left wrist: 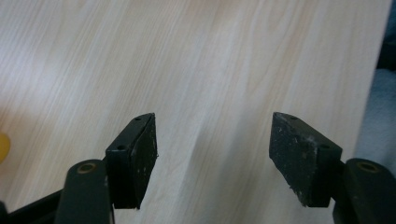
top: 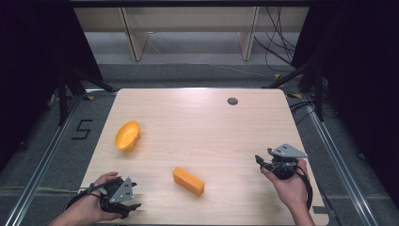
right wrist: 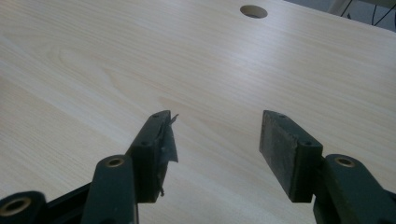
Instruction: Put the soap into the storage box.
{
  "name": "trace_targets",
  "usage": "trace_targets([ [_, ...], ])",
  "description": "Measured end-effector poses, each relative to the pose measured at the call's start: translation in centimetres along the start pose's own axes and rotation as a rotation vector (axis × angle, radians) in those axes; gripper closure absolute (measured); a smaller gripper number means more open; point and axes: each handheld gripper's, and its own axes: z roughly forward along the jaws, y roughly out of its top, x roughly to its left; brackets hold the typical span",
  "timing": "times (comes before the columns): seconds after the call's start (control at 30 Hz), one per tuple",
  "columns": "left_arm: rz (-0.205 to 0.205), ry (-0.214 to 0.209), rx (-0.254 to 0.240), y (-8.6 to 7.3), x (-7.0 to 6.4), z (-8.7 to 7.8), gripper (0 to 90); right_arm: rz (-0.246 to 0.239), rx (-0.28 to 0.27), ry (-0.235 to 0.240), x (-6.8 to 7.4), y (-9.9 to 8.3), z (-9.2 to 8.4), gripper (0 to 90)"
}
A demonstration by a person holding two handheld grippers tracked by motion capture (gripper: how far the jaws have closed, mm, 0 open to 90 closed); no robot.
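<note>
A yellow bowl (top: 127,135) lies tipped on its side at the left of the wooden table (top: 202,127). An orange block (top: 188,181) lies flat near the front middle. My left gripper (top: 134,197) is held at the front left corner, to the left of the block and apart from it. Its jaws (left wrist: 212,135) stand open over bare wood, with a yellow sliver (left wrist: 2,147) at the view's left edge. My right gripper (top: 260,162) is at the front right, pointing left, well clear of the block. It is open (right wrist: 215,135) with nothing between its fingers.
A round cable hole (top: 232,100) sits near the table's far edge, also the hole (right wrist: 253,11) in the right gripper view. Grey floor (left wrist: 378,126) shows past the table edge. Black tripod legs and cables stand on the floor beside and behind the table.
</note>
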Motion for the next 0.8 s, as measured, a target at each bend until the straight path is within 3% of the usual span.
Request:
trace_targets([
  [0.17, 0.123, -0.033, 0.016, 2.0, 0.2, -0.4, 34.1, 0.016, -0.003, -0.004, 0.0, -0.1, -0.1, 44.6],
  [0.23, 0.162, -0.068, 0.035, 3.1, 0.5, -0.5, 34.3, 0.022, -0.007, -0.006, 0.0, 0.0, -0.1, 44.6],
  [0.3, 0.228, -0.074, 0.051, 4.2, 0.8, -0.5, 33.5, 0.012, -0.012, -0.017, 0.0, 0.0, -0.1, 44.6],
  [0.37, 0.293, -0.069, 0.075, 5.7, 1.3, -0.5, 32.9, 0.054, -0.001, -0.009, 0.4, 0.0, -0.2, 44.6],
  [0.4, 0.314, -0.074, 0.083, 6.2, 1.5, -0.6, 32.9, 0.02, -0.01, 0.001, 0.0, 0.0, -0.1, 44.6],
  [0.5, 0.342, -0.114, 0.086, 8.1, 2.5, -0.4, 31.9, 0.006, -0.013, -0.015, -0.1, -0.1, -0.1, 44.6],
  [0.57, 0.373, -0.115, 0.094, 9.4, 3.0, 0.0, 31.7, 0.025, -0.008, 0.006, -0.1, -0.1, -0.1, 44.6],
  [0.63, 0.396, -0.121, 0.104, 10.3, 3.2, 0.2, 31.6, 0.011, -0.02, -0.012, -0.2, -0.1, -0.1, 44.6],
  [0.67, 0.409, -0.128, 0.105, 10.8, 3.3, 0.4, 31.5, 0.033, -0.01, 0.008, -0.1, -0.1, -0.2, 44.6],
  [0.7, 0.405, -0.141, 0.092, 11.2, 3.2, 0.7, 31.3, 0.028, -0.01, 0.0, -0.2, -0.1, -0.2, 44.6],
  [0.73, 0.425, -0.154, 0.098, 11.7, 3.3, 0.8, 30.7, 0.029, -0.01, 0.001, -0.2, -0.1, -0.2, 44.6],
  [0.77, 0.423, -0.164, 0.093, 11.9, 3.3, 1.0, 30.4, 0.064, -0.001, -0.006, 0.1, -0.2, -0.3, 44.6],
  [0.8, 0.436, -0.176, 0.094, 12.3, 3.3, 1.1, 30.3, 0.028, -0.012, -0.001, -0.2, -0.1, -0.2, 44.6],
])
